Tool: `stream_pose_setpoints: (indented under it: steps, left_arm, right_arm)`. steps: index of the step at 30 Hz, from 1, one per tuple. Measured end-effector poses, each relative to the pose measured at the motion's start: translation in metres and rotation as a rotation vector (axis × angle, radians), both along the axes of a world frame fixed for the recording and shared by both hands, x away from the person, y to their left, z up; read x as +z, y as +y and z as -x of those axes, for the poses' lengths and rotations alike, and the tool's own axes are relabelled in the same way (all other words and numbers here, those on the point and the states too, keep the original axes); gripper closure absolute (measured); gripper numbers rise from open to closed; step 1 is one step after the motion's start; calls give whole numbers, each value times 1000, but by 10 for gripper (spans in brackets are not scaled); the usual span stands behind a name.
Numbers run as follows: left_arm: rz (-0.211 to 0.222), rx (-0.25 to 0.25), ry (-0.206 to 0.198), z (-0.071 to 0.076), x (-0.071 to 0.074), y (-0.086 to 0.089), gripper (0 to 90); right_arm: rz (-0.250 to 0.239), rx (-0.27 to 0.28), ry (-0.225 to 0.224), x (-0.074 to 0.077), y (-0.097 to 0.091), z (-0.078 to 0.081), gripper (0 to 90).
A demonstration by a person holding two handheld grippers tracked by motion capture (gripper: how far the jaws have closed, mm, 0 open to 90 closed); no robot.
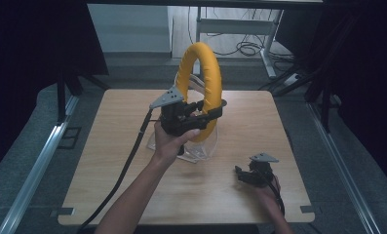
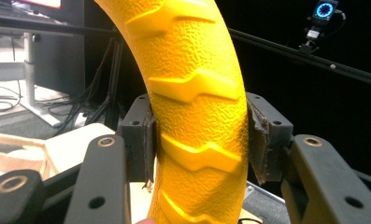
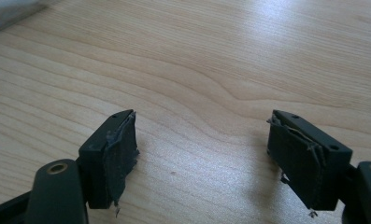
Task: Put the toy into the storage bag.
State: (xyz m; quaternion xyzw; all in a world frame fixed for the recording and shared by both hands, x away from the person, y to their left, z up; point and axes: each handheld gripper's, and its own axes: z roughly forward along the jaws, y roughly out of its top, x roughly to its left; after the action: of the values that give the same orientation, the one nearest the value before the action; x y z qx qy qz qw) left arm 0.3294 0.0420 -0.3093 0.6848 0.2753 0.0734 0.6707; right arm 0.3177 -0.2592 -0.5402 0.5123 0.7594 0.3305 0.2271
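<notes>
Light wood-grain table (image 1: 240, 195), square top, notched front corners. My left gripper (image 1: 206, 113) is clamped on the yellow ring (image 1: 206, 73); in the left gripper view both pads (image 2: 148, 144) press the ring's (image 2: 197, 107) ribbed, pebbled sides. The ring stands upright, lifted above the table's middle, over a clear plastic stand (image 1: 201, 148) that sits on the wood. My left hand (image 1: 174, 141) grips the tool body; a black cable (image 1: 127, 165) trails off the table's front-left.

My right gripper (image 1: 241, 174) is low at the front right of the table, fingers (image 3: 115, 154) wide apart with only bare wood (image 3: 197, 70) between them; the pad rubber is frayed.

Room: grey floor (image 1: 30, 146), metal rails (image 1: 40, 161) on both sides, dark curtains (image 1: 30, 39) left and right, a desk frame (image 1: 269, 44) and tangled cables (image 1: 247, 48) behind the table. A small lit device (image 2: 324, 9) glows on a dark bar in the left gripper view.
</notes>
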Motion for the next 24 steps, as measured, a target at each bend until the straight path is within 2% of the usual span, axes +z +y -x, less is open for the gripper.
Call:
stream_pose_setpoints:
  steps: [10, 14, 24]
  left_arm:
    - [0, 22, 65, -13, -25, 3, 505]
    - [1, 37, 105, -19, -39, 7, 505]
    - [5, 59, 168, -30, -60, 11, 505]
  right_arm:
    - [-3, -1, 3, 0, 0, 0, 243]
    - [-3, 0, 4, 0, 0, 0, 242]
    - [-3, 1, 4, 0, 0, 0, 243]
